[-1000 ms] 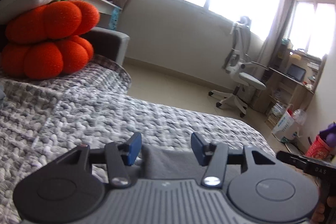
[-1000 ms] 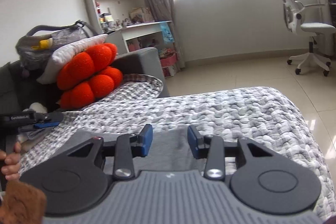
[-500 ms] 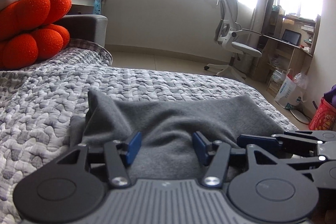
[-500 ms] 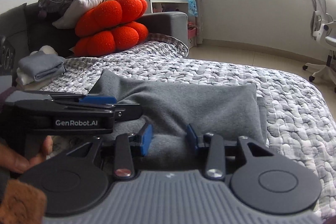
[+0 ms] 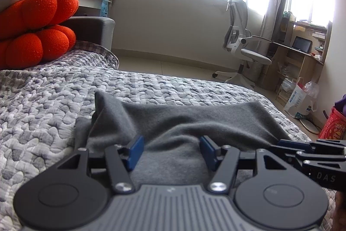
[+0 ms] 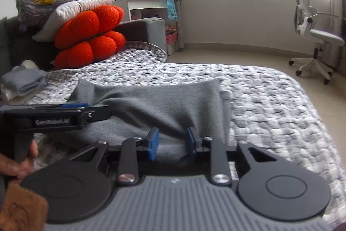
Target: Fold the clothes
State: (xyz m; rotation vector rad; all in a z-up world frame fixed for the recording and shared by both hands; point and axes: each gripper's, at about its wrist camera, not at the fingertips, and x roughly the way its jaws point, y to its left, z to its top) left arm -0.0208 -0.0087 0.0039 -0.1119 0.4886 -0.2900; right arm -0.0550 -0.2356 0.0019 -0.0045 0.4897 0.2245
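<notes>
A grey fleece garment (image 5: pixel 183 118) lies partly folded on the quilted bed (image 5: pixel 54 105), its far left corner sticking up. My left gripper (image 5: pixel 170 144) sits low over the near edge, its jaws opening; cloth lies between the blue pads (image 5: pixel 135 149) without being pinched. In the right wrist view the same garment (image 6: pixel 151 96) has a ridge that runs into my right gripper (image 6: pixel 172 138), whose jaws are closing on that fold. Each gripper shows in the other's view: the right gripper (image 5: pixel 281 142) at the garment's right end, the left gripper (image 6: pixel 93 108) at its left.
Orange ball cushions (image 6: pixel 90 36) and a pillow are stacked at the bed's far left. A small pile of folded clothes (image 6: pixel 23 81) sits near them. A person's hand (image 6: pixel 19 166) holds the left gripper's handle. An office chair (image 5: pixel 242 47) and bags (image 5: pixel 302 99) stand on the floor beyond.
Both grippers have come down to the grey garment on the bed. The right jaws have narrowed around a fold of it. The left jaws have widened a little.
</notes>
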